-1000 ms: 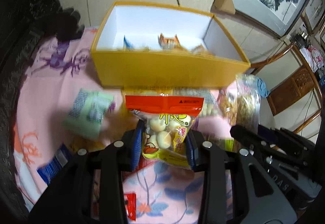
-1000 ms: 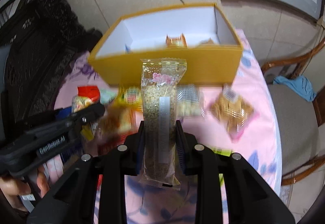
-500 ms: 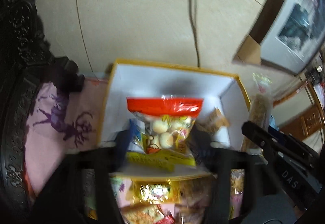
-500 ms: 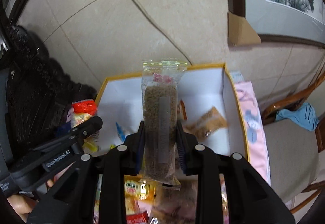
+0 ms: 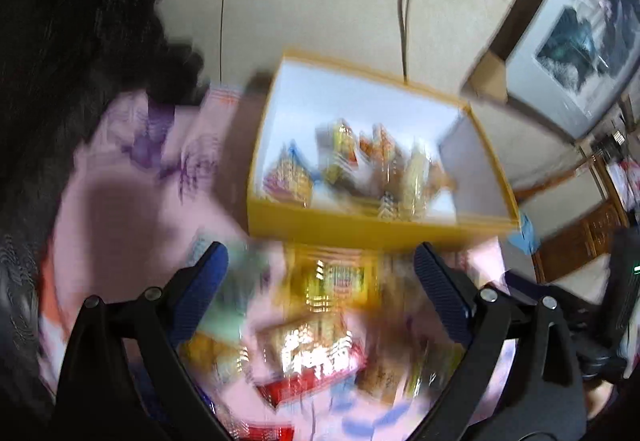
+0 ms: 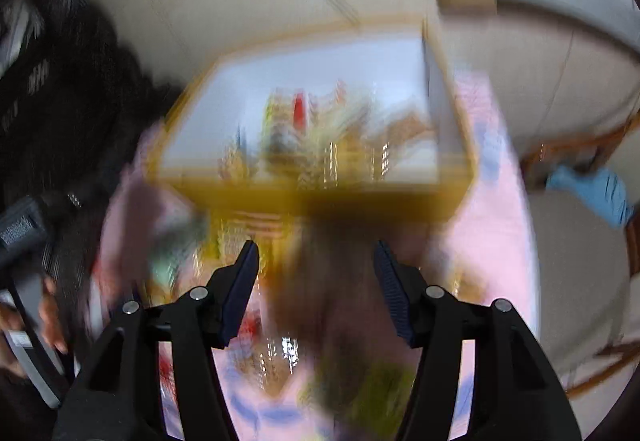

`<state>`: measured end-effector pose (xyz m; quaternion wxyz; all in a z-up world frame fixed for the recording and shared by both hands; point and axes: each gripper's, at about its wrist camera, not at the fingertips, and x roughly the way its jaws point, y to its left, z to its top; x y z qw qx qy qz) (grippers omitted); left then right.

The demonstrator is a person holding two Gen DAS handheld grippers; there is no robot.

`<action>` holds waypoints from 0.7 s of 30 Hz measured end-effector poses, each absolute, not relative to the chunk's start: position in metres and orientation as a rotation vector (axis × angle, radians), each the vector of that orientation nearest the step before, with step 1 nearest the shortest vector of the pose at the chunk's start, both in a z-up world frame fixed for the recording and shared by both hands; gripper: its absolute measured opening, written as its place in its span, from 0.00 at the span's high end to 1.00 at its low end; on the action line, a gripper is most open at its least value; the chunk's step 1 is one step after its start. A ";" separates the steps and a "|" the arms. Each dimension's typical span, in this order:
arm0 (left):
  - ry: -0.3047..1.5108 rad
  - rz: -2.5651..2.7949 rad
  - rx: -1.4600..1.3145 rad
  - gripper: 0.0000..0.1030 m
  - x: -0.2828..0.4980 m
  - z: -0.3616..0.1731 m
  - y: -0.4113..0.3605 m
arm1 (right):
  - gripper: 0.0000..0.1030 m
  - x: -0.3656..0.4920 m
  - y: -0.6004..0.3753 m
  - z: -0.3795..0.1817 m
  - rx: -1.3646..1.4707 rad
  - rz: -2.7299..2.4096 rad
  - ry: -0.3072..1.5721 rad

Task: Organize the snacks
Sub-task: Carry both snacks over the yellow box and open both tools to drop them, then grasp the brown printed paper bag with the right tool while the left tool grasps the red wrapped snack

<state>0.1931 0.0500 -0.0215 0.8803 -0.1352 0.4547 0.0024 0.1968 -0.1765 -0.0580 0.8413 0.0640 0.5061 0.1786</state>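
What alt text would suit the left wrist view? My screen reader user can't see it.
Blurred fisheye view: the left gripper, its blue-padded fingers opening with nothing between them, faces a yellow box with white inner walls holding several snack packets. More packets lie on the pink floral tablecloth before it.
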 end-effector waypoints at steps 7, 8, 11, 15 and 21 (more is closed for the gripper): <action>1.070 0.117 -0.400 0.07 0.093 -0.084 0.070 | 0.42 0.131 -0.145 -0.135 0.286 0.421 1.280; 1.075 0.120 -0.377 0.07 0.084 -0.085 0.070 | 0.42 0.129 -0.140 -0.136 0.297 0.425 1.276; 1.089 0.129 -0.309 0.07 0.061 -0.088 0.071 | 0.42 0.126 -0.124 -0.139 0.307 0.410 1.260; 1.095 0.145 -0.308 0.07 0.043 -0.088 0.077 | 0.42 0.130 -0.122 -0.152 0.352 0.330 1.280; 1.085 0.151 -0.300 0.07 0.032 -0.083 0.081 | 0.36 0.150 -0.123 -0.157 0.443 0.233 1.263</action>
